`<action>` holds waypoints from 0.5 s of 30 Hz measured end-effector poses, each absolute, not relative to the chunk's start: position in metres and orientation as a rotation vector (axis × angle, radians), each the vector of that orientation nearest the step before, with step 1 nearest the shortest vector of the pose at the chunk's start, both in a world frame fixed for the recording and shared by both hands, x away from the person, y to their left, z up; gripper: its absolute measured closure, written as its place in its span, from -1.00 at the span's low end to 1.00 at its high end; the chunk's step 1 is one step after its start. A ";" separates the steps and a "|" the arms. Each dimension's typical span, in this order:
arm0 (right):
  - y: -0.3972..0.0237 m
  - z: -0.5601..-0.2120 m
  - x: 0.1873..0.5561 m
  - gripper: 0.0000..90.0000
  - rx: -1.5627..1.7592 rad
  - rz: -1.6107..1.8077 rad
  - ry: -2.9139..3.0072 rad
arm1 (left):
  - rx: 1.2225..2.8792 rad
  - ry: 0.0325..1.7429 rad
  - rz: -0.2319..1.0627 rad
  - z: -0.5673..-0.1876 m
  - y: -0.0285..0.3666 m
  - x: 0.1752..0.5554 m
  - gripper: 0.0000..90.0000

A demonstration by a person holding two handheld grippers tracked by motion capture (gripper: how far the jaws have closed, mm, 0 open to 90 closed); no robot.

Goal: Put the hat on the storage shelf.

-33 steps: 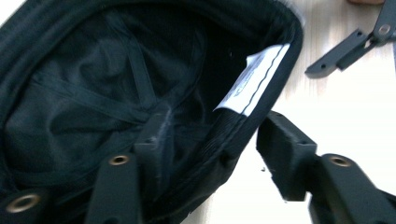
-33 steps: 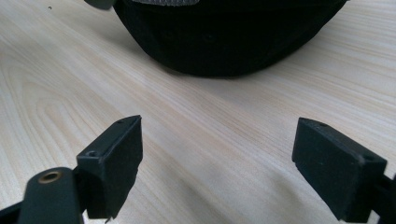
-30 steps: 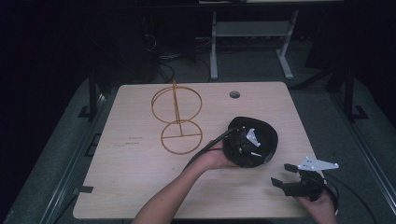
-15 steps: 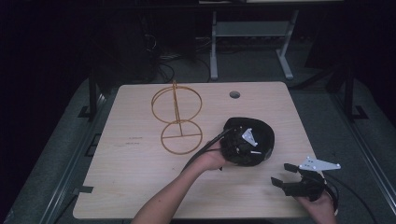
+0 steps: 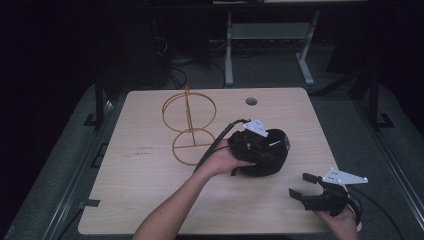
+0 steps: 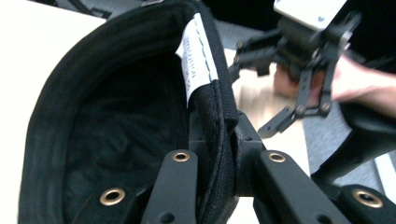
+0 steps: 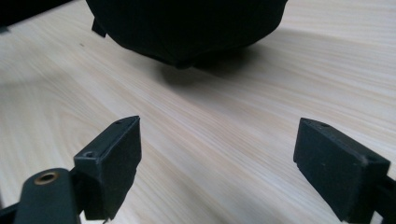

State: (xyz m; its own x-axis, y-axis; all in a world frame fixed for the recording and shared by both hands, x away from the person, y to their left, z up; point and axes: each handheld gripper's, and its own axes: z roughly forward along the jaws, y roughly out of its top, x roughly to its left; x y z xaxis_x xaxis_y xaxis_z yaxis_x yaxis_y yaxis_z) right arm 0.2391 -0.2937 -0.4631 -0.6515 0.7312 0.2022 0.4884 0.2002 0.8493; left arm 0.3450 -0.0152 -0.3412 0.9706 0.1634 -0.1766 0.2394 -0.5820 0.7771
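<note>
A black fabric cap (image 5: pixel 267 157) hangs just above the wooden table (image 5: pixel 145 195), right of centre, tilted on its side. My left gripper (image 5: pixel 250 146) is shut on the cap's rim. In the left gripper view the jaws (image 6: pixel 217 161) pinch the stitched rim below a white label (image 6: pixel 196 60), and the cap's dark inside (image 6: pixel 116 121) opens to the left. My right gripper (image 5: pixel 303 186) rests open near the table's front right corner, apart from the cap. Its jaws (image 7: pixel 217 158) stand wide over bare wood, with the cap (image 7: pixel 187 28) lifted ahead and casting a shadow.
A gold wire stand (image 5: pixel 189 125) made of rings on a post stands left of the cap at the table's middle back. A round cable hole (image 5: pixel 251 101) sits near the far edge. A metal desk frame (image 5: pixel 270 45) stands on the floor beyond.
The left gripper has closed on the cap's rim and lifted it off the table, tipping it on its side. The right gripper has stayed where it was.
</note>
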 end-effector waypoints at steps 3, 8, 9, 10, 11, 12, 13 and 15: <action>-0.289 -0.459 0.238 -0.67 1.137 1.462 2.217 | 2.175 0.289 -0.127 -0.334 -0.010 0.345 0.82; -0.279 -0.446 0.234 -0.68 1.068 1.553 2.166 | 2.168 0.273 -0.120 -0.325 -0.009 0.342 0.82; -0.279 -0.445 0.234 -0.68 1.064 1.562 2.159 | 2.158 0.270 -0.122 -0.323 -0.010 0.340 0.82; -0.279 -0.445 0.234 -0.68 1.064 1.562 2.159 | 2.158 0.270 -0.122 -0.323 -0.010 0.340 0.82; -0.277 -0.442 0.233 -0.68 1.059 1.600 2.138 | 2.158 0.263 -0.119 -0.321 -0.011 0.339 0.82; -0.277 -0.441 0.233 -0.68 1.056 1.607 2.131 | 2.144 0.253 -0.122 -0.317 -0.014 0.338 0.82; -0.276 -0.440 0.234 -0.68 1.055 1.616 2.119 | 2.144 0.253 -0.122 -0.317 -0.014 0.338 0.81; -0.275 -0.438 0.234 -0.68 1.055 1.627 2.109 | 2.142 0.237 -0.117 -0.313 -0.017 0.336 0.82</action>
